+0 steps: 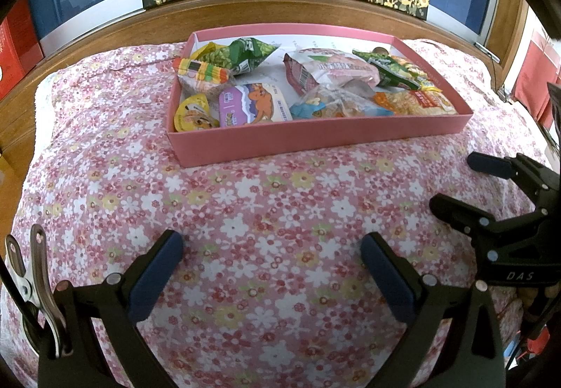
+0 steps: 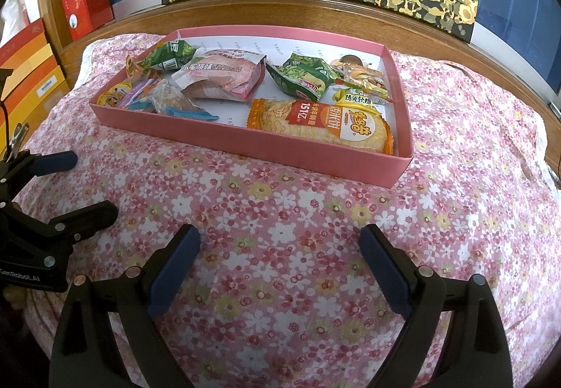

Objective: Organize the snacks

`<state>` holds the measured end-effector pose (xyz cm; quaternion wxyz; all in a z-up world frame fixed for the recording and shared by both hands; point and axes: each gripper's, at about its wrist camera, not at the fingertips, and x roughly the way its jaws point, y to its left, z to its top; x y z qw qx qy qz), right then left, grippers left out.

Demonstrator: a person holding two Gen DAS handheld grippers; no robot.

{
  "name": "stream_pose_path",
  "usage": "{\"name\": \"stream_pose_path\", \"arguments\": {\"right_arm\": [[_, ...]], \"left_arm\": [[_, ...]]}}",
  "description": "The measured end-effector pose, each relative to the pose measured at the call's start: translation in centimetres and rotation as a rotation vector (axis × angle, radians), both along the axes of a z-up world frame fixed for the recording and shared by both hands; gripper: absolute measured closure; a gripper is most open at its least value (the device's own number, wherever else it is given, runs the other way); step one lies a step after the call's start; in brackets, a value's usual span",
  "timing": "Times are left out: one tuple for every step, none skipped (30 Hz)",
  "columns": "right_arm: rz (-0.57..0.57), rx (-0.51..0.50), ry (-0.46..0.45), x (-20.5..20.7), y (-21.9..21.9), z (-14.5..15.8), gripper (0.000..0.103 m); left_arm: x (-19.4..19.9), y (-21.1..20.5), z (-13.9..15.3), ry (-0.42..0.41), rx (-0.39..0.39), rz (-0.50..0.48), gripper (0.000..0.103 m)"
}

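Bed [image 1: 245, 212] spread with a pink flowered sheet [image 2: 298, 230], backed by a curved wooden headboard [image 1: 280, 11]. Lying directly on the sheet toward the headboard, one shallow pink box [image 1: 315, 139], sitting flat with its long side facing forward and the sheet bare all round it. Holding snack packets inside: a green bag [image 1: 245, 53], a pale pink pack [image 1: 333, 70], an orange rice-cracker pack [image 2: 326, 125] in the near right corner, and a purple-and-white pack [image 1: 254, 104] near the left end.
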<state>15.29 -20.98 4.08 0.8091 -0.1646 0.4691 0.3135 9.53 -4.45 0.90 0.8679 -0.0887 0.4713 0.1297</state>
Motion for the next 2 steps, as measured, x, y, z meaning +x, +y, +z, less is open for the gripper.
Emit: {"name": "stream_pose_path", "arguments": {"right_arm": [[0.0, 0.0, 0.0, 0.0, 0.0, 0.0, 0.009], [0.0, 0.0, 0.0, 0.03, -0.05, 0.0, 0.009]], "left_arm": [[-0.01, -0.01, 0.01, 0.0, 0.001, 0.001, 0.0], [-0.01, -0.01, 0.0, 0.001, 0.001, 0.001, 0.0]]}}
